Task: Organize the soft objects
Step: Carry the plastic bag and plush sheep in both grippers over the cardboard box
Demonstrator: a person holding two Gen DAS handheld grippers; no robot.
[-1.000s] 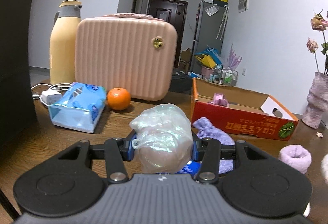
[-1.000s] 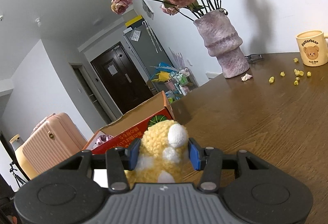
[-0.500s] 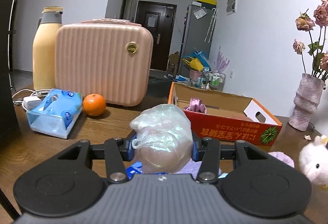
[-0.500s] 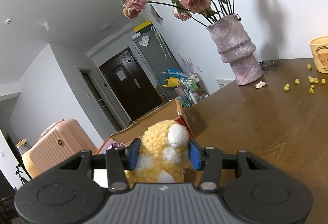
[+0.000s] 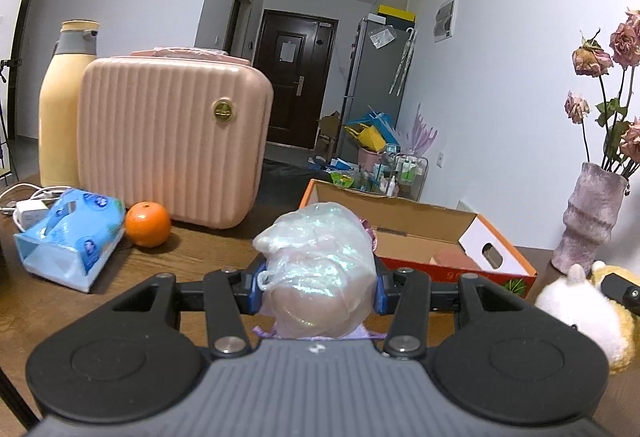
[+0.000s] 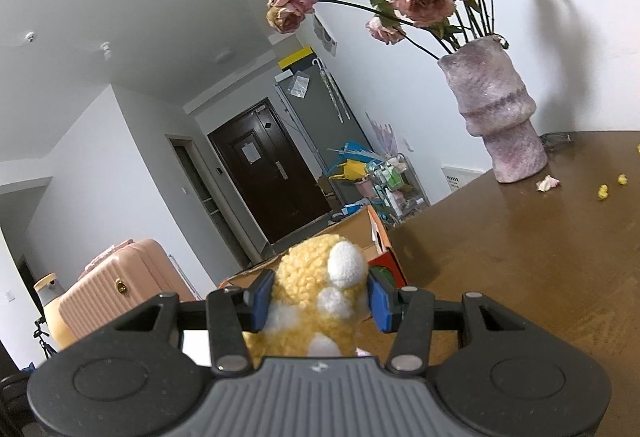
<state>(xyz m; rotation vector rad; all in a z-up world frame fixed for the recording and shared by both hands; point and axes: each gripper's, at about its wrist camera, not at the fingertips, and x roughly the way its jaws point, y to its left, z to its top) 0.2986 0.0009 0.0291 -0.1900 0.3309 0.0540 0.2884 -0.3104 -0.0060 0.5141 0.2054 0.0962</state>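
Firmly, the left gripper (image 5: 318,291) pinched an iridescent plastic-wrapped bundle (image 5: 318,273) between its fingers; the right gripper (image 6: 320,301) squeezed a yellow plush toy (image 6: 320,293), the cardboard box (image 5: 420,237) just beyond both.

Iridescent plastic-wrapped bundle (image 5: 318,269), fuzzy yellow-white plush (image 6: 320,301), both seemingly aloft.

The left claw (image 5: 318,291) grips a pearly plastic-wrapped bundle (image 5: 318,277) between both pads. Beyond it, an open cardboard box (image 5: 424,233) sits on the table (image 5: 192,257); a yellow-and-white plush toy (image 5: 584,309) appears at right.
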